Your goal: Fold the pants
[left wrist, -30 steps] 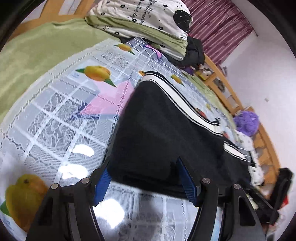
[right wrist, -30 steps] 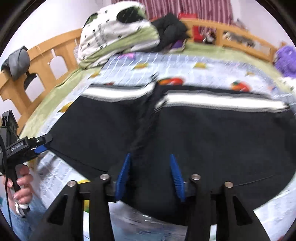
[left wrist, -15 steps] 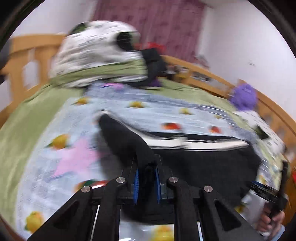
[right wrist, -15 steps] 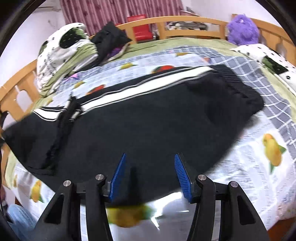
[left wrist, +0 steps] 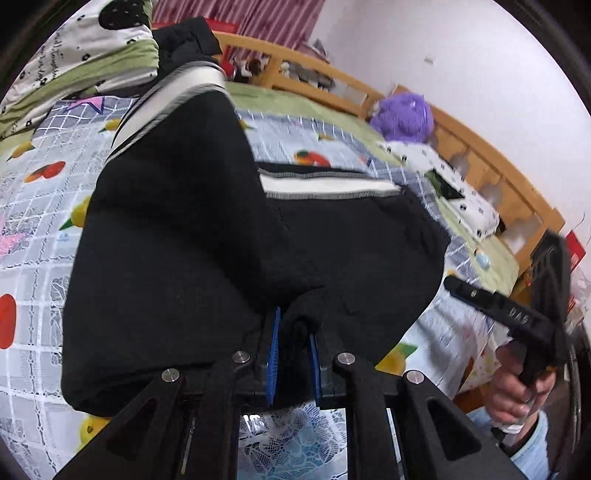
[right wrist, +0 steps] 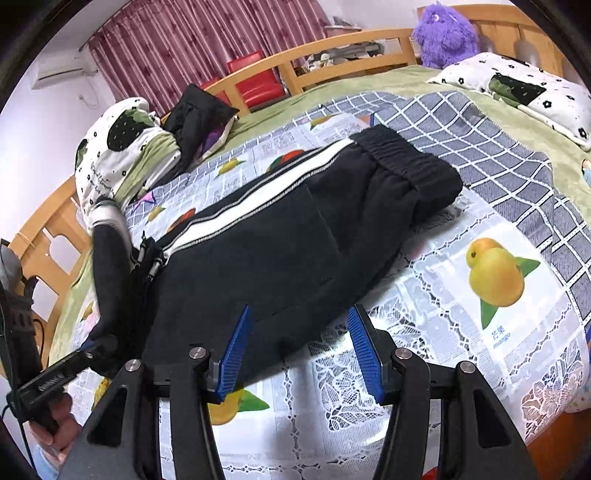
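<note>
Left side of the bed: a bundled white quilt (right wrist: 110,162) with black dots and a green lining sits against the wooden slatted bed frame (right wrist: 48,243). A black padded garment (right wrist: 199,114) leans beside it.

The left gripper (left wrist: 293,354) has its ribbed blue pads (left wrist: 273,363) pressed close together on a fold of the black fleece pants with white side stripes (right wrist: 295,236). The pinched leg end is lifted off the bed and hangs in a thick, soft drape, stripe curling over the top. In the right wrist view this raised portion stands near the left edge of the bed, while the remainder of the pants lies flat across the middle of the bed, gathered elastic waistband toward the right.

The pants rest on a glossy lace-patterned cover (right wrist: 461,332) printed with yellow and red fruit and a grey-and-white grid, spread over a green bedsheet (right wrist: 369,85).

The right gripper (right wrist: 303,354) hangs with its blue pads spread wide apart, nothing between them. It sits above the near edge of the pants at the near edge of the bed; contact with the cloth cannot be confirmed. In the left wrist view the right hand (left wrist: 517,391) is wrapped around its black handle.

Right side: a white pillow with black flower print (right wrist: 517,88) lies near the far right corner. A purple fuzzy plush toy (right wrist: 443,33) stands behind it against the frame.
</note>
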A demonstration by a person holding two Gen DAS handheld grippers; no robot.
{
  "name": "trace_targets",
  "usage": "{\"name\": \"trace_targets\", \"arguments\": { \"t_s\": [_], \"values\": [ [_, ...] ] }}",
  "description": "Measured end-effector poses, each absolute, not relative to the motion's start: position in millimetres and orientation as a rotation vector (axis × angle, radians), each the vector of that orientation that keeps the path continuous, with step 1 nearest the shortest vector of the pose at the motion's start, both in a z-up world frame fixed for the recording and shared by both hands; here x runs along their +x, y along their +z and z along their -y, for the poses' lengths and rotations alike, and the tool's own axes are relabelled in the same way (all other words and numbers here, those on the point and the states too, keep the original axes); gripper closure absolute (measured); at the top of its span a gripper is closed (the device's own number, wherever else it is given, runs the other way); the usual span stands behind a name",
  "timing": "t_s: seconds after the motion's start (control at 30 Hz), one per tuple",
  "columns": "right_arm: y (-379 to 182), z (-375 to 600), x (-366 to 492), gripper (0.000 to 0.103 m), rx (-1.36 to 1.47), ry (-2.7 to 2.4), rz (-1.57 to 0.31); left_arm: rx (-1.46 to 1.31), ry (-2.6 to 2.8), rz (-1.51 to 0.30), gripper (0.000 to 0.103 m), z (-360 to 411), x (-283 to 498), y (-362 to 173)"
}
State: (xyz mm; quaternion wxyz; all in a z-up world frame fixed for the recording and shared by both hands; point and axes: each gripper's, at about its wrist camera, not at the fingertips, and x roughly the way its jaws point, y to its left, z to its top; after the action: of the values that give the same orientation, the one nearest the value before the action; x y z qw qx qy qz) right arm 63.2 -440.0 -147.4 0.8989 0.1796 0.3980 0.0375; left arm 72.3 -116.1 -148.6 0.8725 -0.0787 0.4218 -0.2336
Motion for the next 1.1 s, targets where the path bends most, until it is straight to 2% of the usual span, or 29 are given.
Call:
{"name": "trace_targets", "arguments": {
  "t_s": [0.1, 0.13, 0.17, 0.23, 0.3, 0.37, 0.57, 0.9, 1.1],
  "values": [
    [-146.0, 432.2, 65.8, 0.049, 0.362, 0.099, -0.838, -0.139, -0.486, -0.883, 0.088, 113.9, 66.2, -143.4],
    [-144.0, 428.9, 66.2, 0.049, 0.361, 0.108, -0.832, -0.131, -0.492, -0.883, 0.081, 113.9, 63.3, -140.6],
    [-140.7, 422.2, 67.7, 0.049, 0.357, 0.115, -0.827, -0.123, -0.508, -0.887, 0.067, 112.7, 59.6, -138.2],
    [-136.5, 412.6, 70.9, 0.049, 0.352, 0.135, -0.822, -0.122, -0.53, -0.882, 0.052, 109.1, 52.1, -133.5],
    [-133.8, 399.0, 75.6, 0.049, 0.345, 0.16, -0.825, -0.11, -0.522, -0.849, 0.051, 102.1, 42.1, -126.6],
    [-132.1, 383.3, 79.7, 0.049, 0.329, 0.186, -0.835, -0.094, -0.492, -0.828, 0.042, 91.3, 32.8, -121.0],
    [-126.2, 325.5, 86.0, 0.049, 0.23, 0.257, -0.842, -0.053, -0.302, -0.793, 0.041, 47.8, 26.6, -122.7],
    [-132.8, 252.9, 109.7, 0.048, 0.144, 0.308, -0.857, -0.169, -0.101, -0.816, 0.041, -44.8, 41.4, -150.1],
    [-156.2, 236.8, 142.1, 0.045, 0.186, 0.28, -0.911, -0.38, -0.145, -0.828, 0.043, -84.0, 46.4, -154.1]
  ]
}}
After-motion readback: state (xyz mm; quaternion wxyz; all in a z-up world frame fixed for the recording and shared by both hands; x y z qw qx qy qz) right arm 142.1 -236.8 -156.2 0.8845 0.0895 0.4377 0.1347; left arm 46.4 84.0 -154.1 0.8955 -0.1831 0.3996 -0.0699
